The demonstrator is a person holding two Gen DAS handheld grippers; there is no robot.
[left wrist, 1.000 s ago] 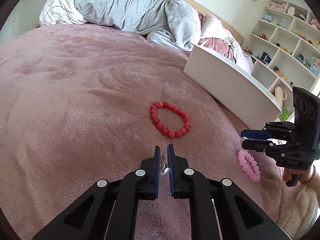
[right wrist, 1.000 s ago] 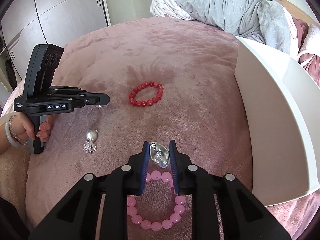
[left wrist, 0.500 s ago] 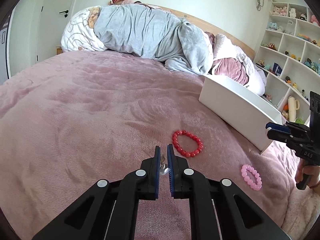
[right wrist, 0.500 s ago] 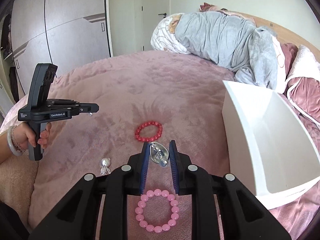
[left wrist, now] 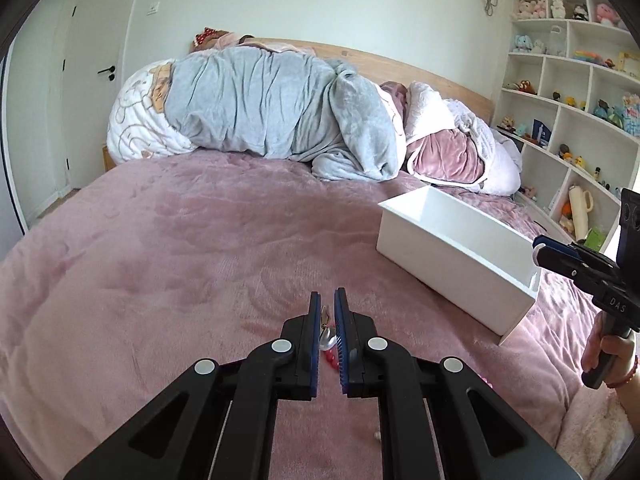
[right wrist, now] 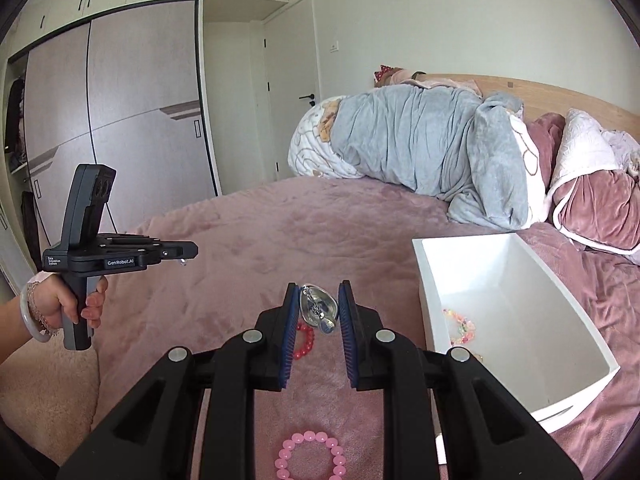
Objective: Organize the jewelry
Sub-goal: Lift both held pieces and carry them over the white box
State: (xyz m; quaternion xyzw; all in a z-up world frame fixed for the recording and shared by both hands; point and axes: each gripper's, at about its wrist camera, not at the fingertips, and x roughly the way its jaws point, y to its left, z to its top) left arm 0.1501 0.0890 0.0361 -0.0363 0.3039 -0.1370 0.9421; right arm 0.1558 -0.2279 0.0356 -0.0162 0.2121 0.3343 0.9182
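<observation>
My left gripper (left wrist: pixel 327 300) is shut on a small silver earring (left wrist: pixel 326 334), held high above the pink bedspread; it also shows in the right wrist view (right wrist: pixel 188 250). My right gripper (right wrist: pixel 319 292) is shut on a silver oval earring (right wrist: pixel 318 307), raised above the bed left of the white box (right wrist: pixel 516 300). A colourful bracelet (right wrist: pixel 460 326) lies inside the box. The red bead bracelet (right wrist: pixel 304 340) lies on the bed behind my right fingers. The pink bead bracelet (right wrist: pixel 310 456) lies below them.
The white box (left wrist: pixel 452 256) stands on the bed's right side. A rolled grey quilt (left wrist: pixel 272 108) and pillows (left wrist: pixel 452 148) lie at the headboard. White shelves (left wrist: pixel 576 100) with toys stand right of the bed, wardrobe doors (right wrist: pixel 112 120) to the left.
Both grippers have risen and tilted up, each still holding its earring. The bracelets have dropped toward the bottom of both views. The box's inside has come into sight.
</observation>
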